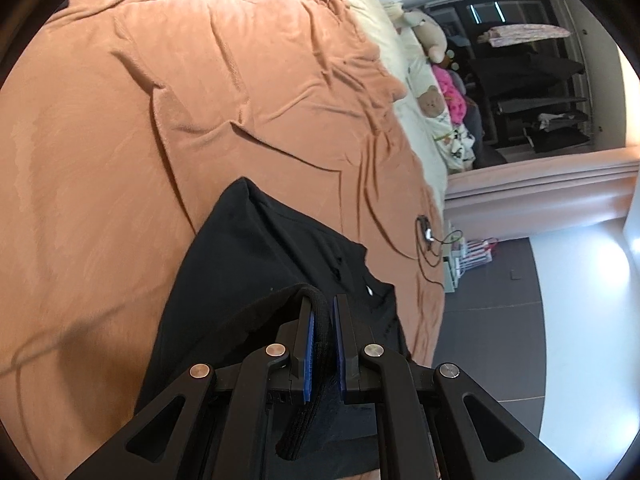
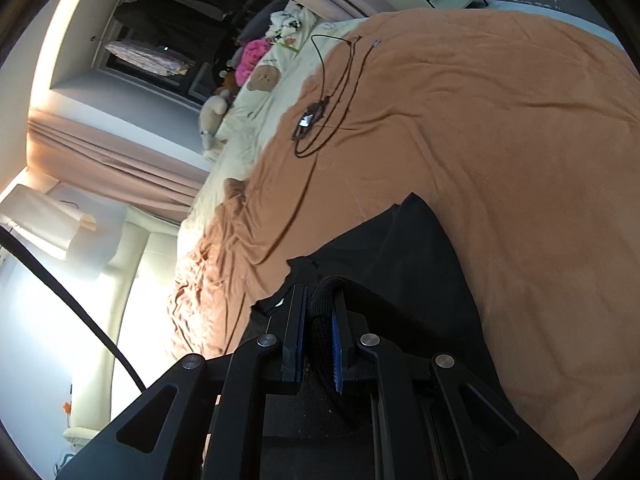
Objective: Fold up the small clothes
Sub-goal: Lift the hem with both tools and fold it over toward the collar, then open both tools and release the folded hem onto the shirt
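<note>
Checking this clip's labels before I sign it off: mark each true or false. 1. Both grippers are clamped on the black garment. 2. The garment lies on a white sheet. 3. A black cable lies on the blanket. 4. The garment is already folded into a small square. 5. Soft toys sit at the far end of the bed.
1. True: the left gripper and right gripper each pinch a ribbed edge of the black garment.
2. False: it lies on an orange-brown blanket.
3. True: black cable.
4. False: it hangs, spread out, from both grippers.
5. True: soft toys.

Left tool (image 1: 322, 320) clamping black garment (image 1: 256, 264), orange blanket (image 1: 160, 120)
</note>
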